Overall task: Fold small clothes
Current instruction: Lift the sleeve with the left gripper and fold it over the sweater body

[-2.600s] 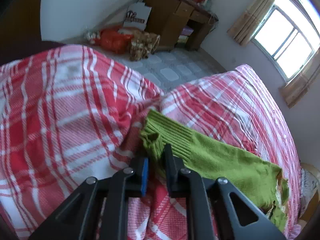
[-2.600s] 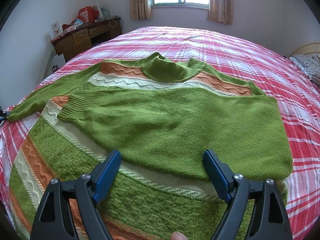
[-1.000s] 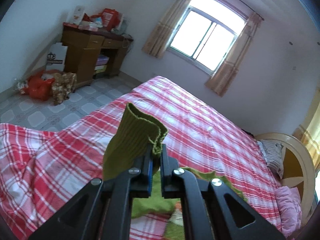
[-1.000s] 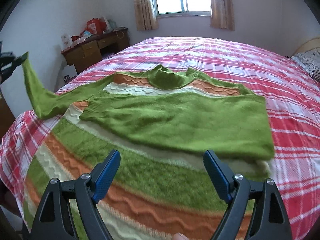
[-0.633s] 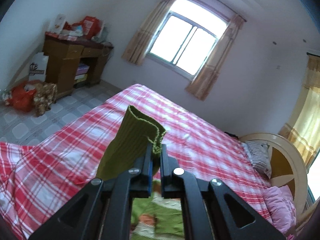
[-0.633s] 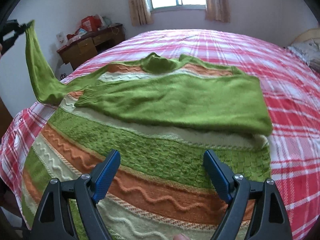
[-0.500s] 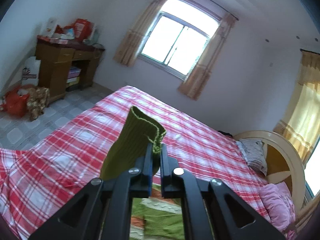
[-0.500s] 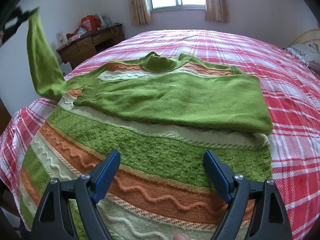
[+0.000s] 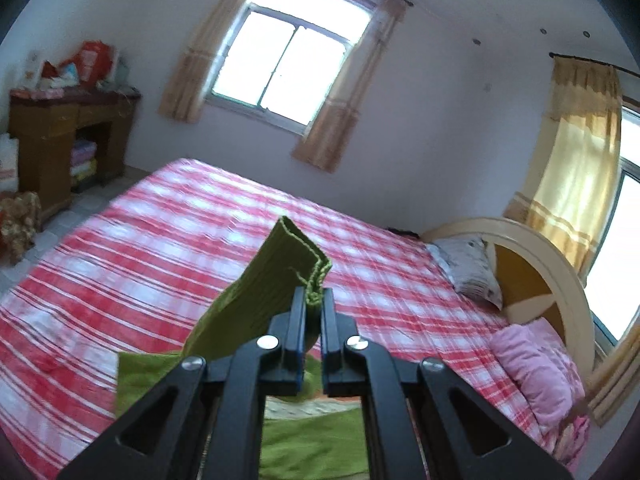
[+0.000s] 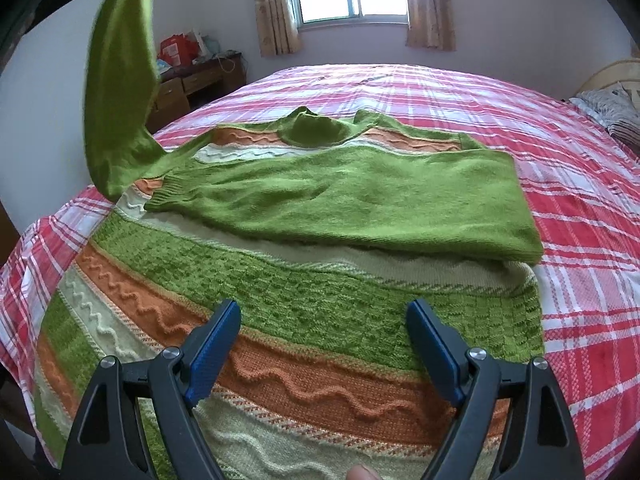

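Sweater: sleeve clamped at cuff in left gripper; best swung right across chest, laid flat, unbunched. Right gripper spread wide, empty.

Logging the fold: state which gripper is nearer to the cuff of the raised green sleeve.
Left. The left gripper is shut on the sleeve cuff, holding it up. The right gripper hangs open over the sweater hem, well apart from the cuff.

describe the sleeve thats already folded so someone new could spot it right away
Start at the red plaid bed, then the striped knit sweater spread on it. The folded sleeve lies flat across its chest below the collar, plain green, whereas the other sleeve hangs lifted in the air.
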The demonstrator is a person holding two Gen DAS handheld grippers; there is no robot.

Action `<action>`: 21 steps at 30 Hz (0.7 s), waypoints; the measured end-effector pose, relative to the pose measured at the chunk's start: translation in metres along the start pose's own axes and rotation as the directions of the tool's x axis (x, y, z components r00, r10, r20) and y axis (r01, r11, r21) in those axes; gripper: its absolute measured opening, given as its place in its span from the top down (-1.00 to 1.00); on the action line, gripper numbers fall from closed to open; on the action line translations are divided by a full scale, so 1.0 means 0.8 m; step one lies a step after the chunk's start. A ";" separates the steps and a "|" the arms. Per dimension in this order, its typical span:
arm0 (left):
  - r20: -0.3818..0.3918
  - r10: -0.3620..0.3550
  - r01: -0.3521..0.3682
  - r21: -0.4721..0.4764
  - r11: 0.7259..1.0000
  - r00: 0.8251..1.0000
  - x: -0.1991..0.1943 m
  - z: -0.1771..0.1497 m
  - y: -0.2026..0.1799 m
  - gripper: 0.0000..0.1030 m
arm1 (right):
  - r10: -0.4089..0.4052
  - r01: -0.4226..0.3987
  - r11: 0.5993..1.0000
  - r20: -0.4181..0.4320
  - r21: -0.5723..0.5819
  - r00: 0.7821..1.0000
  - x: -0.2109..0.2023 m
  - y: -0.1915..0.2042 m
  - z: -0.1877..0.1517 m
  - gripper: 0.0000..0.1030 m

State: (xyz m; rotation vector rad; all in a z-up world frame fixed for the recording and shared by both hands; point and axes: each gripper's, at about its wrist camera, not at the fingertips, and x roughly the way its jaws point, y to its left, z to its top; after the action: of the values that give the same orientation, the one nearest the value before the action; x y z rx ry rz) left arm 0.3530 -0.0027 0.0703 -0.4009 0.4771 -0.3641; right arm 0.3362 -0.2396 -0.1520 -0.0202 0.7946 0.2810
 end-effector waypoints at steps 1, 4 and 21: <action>-0.013 -0.013 0.013 -0.003 1.000 1.000 0.009 -0.005 -0.007 0.90 | 0.000 -0.001 1.000 0.005 0.004 1.000 -0.001 -0.001 -0.001 -0.66; -0.067 -0.042 0.042 -0.005 0.999 0.997 0.044 -0.032 -0.031 0.90 | -0.001 0.000 1.000 0.021 0.018 1.000 -0.005 -0.004 -0.003 -0.66; -0.450 0.008 0.073 0.163 0.984 0.893 0.171 -0.193 -0.082 0.25 | 0.003 -0.004 1.000 0.046 0.026 0.999 -0.007 -0.005 -0.005 -0.66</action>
State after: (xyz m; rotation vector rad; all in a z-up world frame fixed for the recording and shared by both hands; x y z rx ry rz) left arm 0.3720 -0.1611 -0.0755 -0.1473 0.8859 -0.5318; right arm 0.3306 -0.2457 -0.1508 0.0120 0.7524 0.2739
